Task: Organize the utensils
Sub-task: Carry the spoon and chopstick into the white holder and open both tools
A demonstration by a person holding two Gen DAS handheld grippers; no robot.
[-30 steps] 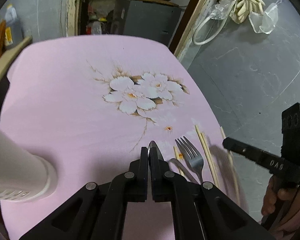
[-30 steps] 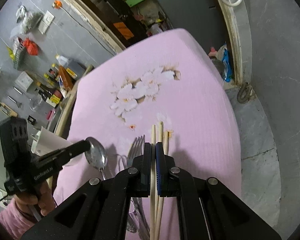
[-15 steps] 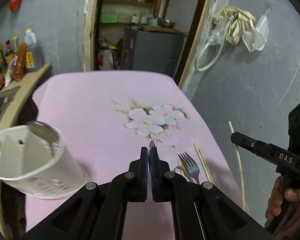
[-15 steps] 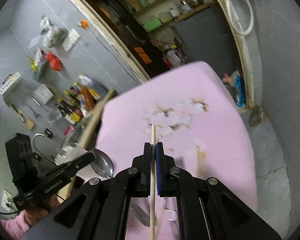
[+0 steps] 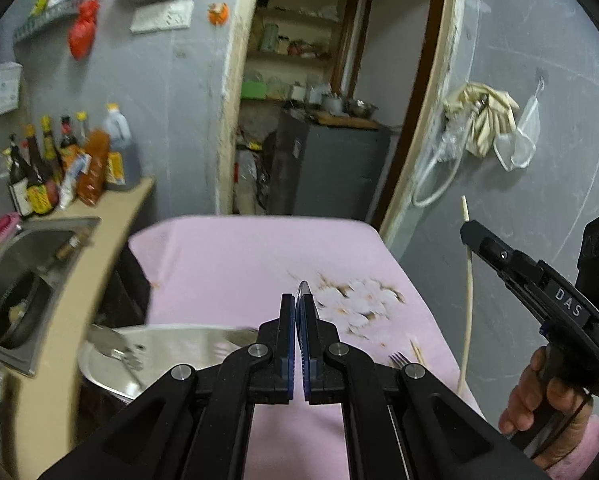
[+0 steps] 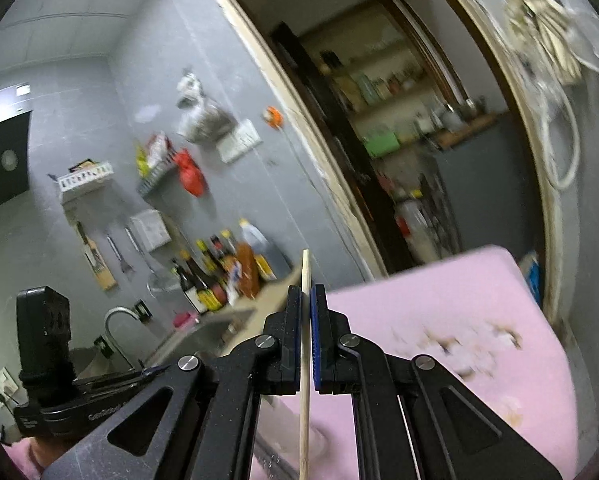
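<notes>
We hold 2 utensils in the air above the pink table [image 5: 227, 256]. Our left gripper [image 5: 299, 312] has its jaws pressed narrow on a thin metal utensil, likely a spoon [image 5: 304, 289], though only its edge shows past the tips. Our right gripper [image 6: 308, 304] clamps 1 chopstick [image 6: 305, 360], which runs between the jaws and sticks out both ends, roughly upright.

The holder [image 5: 159, 356] sits at the near left of the table, just below and left of the left gripper; its rim is blurred, and at least 1 utensil already seems to lean inside it. A fork [image 5: 398, 358] and another chopstick [image 5: 416, 350] lie on the cloth at the near right.

To do this step well, we judge it best to centre each utensil over the holder's mouth before lowering, tip the long chopstick so its lower end enters first, and open the jaws only once the end is inside the rim. We bring the grippers in 1 at a time so they do not collide above the opening.
</notes>
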